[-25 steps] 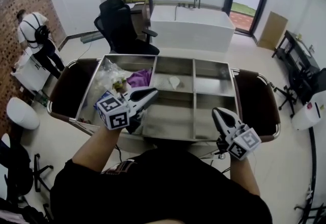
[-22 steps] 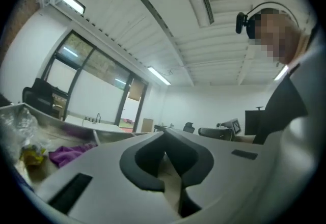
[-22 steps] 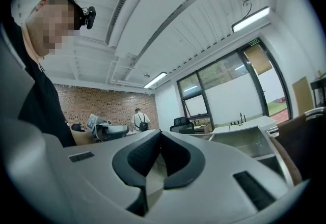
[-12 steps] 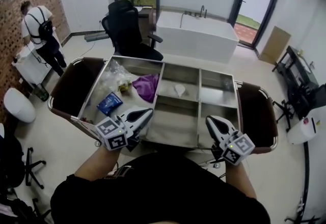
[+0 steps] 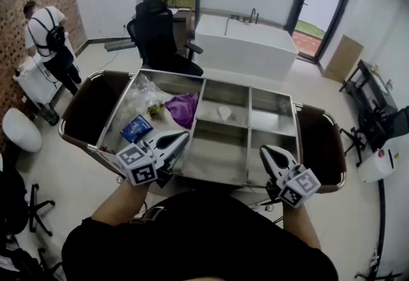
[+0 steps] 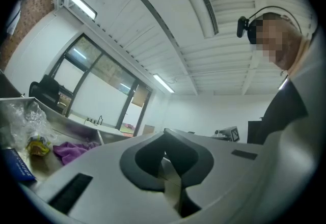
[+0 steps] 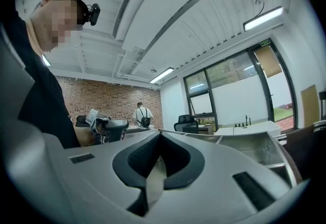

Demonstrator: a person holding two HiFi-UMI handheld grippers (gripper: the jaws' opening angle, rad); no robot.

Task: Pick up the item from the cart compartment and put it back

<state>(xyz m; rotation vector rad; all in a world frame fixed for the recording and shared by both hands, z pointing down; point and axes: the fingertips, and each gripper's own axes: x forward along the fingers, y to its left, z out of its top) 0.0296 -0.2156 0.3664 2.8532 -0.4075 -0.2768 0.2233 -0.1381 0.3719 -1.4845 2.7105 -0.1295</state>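
**Status: both grippers empty, item in the cart**

1. Left gripper (image 5: 181, 138): I hold it at the cart's (image 5: 217, 153) near edge, tips pointing in over the left compartment. Its jaws are clenched, pad against pad, with nothing between them.
2. Right gripper (image 5: 266, 151): I hold it at the cart's near right edge, tips pointing in towards the near right compartment. Its jaws are also pressed together and carry nothing.
3. Blue packet (image 5: 136, 128): it lies flat on the floor of the cart's large left compartment, near the front. It is beside my left gripper's tips and clear of them.
4. Other contents of the cart's left compartment: a purple cloth (image 5: 182, 108) against the inner divider, and a crumpled clear plastic bag (image 5: 142, 91) towards the far corner.
5. A small white item (image 5: 224, 112) sits in the cart's far middle compartment.
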